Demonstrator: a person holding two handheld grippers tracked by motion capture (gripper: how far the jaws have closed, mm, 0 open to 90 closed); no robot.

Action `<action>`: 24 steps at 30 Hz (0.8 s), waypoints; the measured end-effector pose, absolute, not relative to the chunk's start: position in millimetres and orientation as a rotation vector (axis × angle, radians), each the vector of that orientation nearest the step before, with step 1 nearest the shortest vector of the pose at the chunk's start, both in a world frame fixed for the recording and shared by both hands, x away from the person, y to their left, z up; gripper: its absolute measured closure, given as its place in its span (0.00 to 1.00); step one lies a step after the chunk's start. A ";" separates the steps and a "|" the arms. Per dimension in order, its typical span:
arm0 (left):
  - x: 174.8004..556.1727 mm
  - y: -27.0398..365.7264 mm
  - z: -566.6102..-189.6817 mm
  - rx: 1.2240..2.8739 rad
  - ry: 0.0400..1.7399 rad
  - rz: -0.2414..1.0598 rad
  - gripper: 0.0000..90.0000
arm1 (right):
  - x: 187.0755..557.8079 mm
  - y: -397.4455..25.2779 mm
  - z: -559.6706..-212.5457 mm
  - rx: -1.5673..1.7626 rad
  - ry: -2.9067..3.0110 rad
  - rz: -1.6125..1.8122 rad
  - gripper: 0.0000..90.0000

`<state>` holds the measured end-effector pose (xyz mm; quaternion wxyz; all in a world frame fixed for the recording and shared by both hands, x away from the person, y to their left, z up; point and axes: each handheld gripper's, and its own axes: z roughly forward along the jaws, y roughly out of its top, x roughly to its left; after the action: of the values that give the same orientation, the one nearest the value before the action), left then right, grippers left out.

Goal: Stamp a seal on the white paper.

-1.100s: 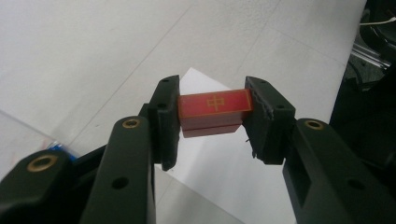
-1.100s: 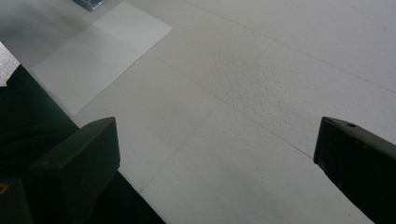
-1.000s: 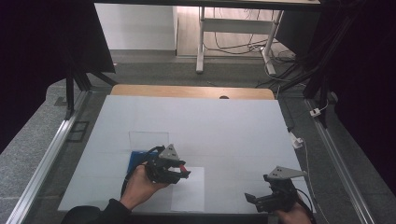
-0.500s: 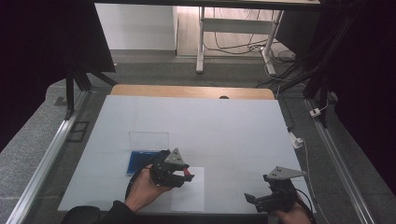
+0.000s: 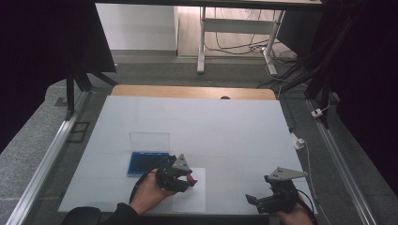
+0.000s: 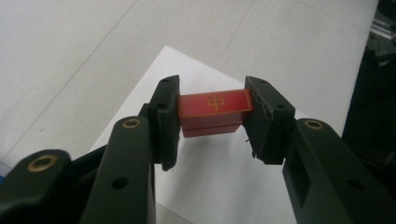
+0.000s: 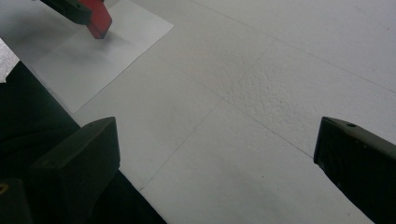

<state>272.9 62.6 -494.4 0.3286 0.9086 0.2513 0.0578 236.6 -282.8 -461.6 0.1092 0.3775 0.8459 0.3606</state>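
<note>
Left claw [image 6: 212, 123] grips red block [image 6: 215, 112] bearing gold character.

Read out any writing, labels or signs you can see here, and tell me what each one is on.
"中": a gold character in a gold frame, on the top face of the red block clamped in the left gripper.
The blue tray, its clear lid, the white sheet and the table carry no readable text.
</note>
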 end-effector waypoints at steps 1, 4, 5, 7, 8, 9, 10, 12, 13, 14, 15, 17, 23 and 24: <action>272.9 61.9 -495.8 2.381 0.658 0.154 0.64 | 236.6 -282.8 -461.7 1.110 2.486 1.061 0.00; 272.9 60.5 -499.6 2.390 0.656 0.162 0.64 | 236.5 -282.7 -461.7 1.111 2.487 1.061 0.00; 273.0 60.2 -500.9 2.393 0.657 0.164 0.64 | 236.5 -282.7 -461.7 1.111 2.487 1.062 0.00; 272.8 59.0 -503.2 2.405 0.656 0.168 0.64 | 236.5 -282.7 -461.6 1.110 2.488 1.062 0.00; 272.5 58.1 -504.4 2.413 0.654 0.167 0.64 | 236.5 -282.7 -461.6 1.109 2.488 1.062 0.00; 271.5 57.6 -504.7 2.415 0.645 0.180 0.64 | 236.5 -282.8 -461.6 1.109 2.489 1.062 0.00; 270.7 56.7 -504.7 2.420 0.641 0.190 0.64 | 236.4 -282.8 -461.5 1.108 2.489 1.062 0.00; 269.7 55.9 -504.7 2.425 0.638 0.201 0.64 | 236.4 -282.8 -461.5 1.108 2.489 1.062 0.00; 269.6 56.2 -505.2 2.421 0.640 0.200 0.64 | 236.4 -282.9 -461.6 1.108 2.489 1.063 0.00; 269.6 56.6 -505.7 2.417 0.639 0.200 0.64 | 236.4 -282.8 -461.5 1.108 2.490 1.063 0.00; 269.7 56.9 -506.0 2.416 0.635 0.199 0.64 | 236.4 -282.7 -461.6 1.108 2.489 1.063 0.00; 269.5 57.5 -506.8 2.411 0.636 0.199 0.65 | 236.4 -282.4 -461.7 1.107 2.489 1.061 0.00; 269.9 60.8 -510.2 2.373 0.658 0.179 0.65 | 236.5 -282.0 -461.9 1.108 2.490 1.059 0.00; 269.2 60.4 -510.4 2.374 0.653 0.187 0.65 | 236.5 -282.0 -461.9 1.109 2.490 1.059 0.00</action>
<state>269.2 60.4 -510.4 0.3299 0.9076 0.2497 0.0715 236.5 -282.0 -461.9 0.1087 0.3770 0.8465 0.3600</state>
